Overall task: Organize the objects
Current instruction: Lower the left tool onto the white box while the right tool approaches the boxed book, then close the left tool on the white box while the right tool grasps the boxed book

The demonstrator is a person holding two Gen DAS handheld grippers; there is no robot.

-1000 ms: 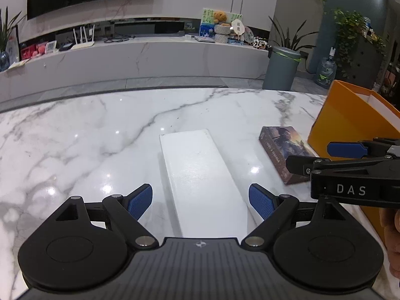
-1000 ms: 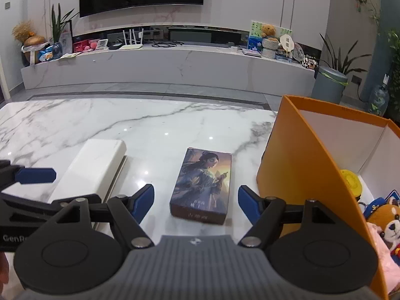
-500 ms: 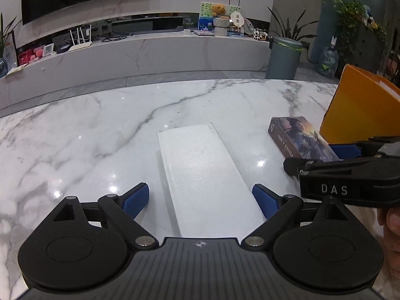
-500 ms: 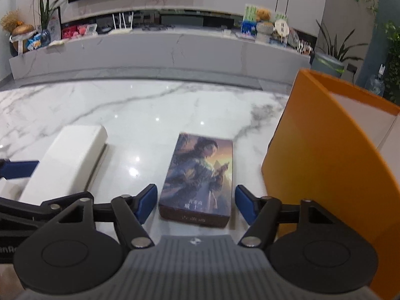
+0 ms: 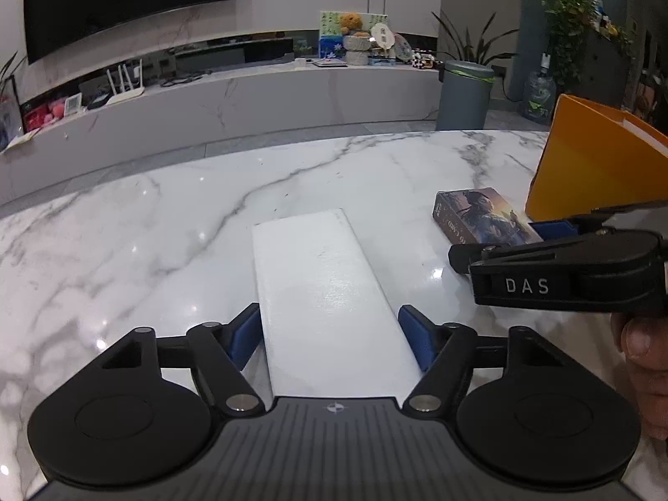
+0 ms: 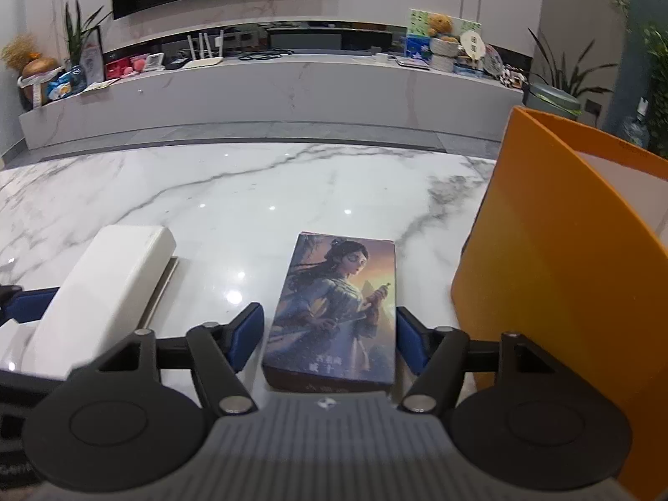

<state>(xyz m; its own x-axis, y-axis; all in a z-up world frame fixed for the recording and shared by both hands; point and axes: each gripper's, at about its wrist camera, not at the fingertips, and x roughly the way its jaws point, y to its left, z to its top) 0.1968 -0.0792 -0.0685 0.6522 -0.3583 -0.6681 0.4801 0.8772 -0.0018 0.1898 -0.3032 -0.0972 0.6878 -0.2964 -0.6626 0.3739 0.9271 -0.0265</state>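
A long white box (image 5: 325,292) lies flat on the marble table (image 5: 146,229); its near end sits between the blue pads of my left gripper (image 5: 332,336), which is open with small gaps on both sides. A card box with a painted figure (image 6: 338,309) lies flat with its near end between the pads of my right gripper (image 6: 330,338), also open. The white box (image 6: 104,292) shows at left in the right wrist view. The card box (image 5: 480,215) and the right gripper body (image 5: 563,271) show at right in the left wrist view.
An orange bin (image 6: 563,271) with white inner walls stands on the table just right of the card box; it also shows in the left wrist view (image 5: 593,167). Beyond the table's far edge are a long marble console (image 5: 250,104) and a grey trash can (image 5: 463,92).
Both grippers have moved forward and down over their boxes. The white box now lies between the left pads and the card box between the right pads. Both jaws have narrowed somewhat.
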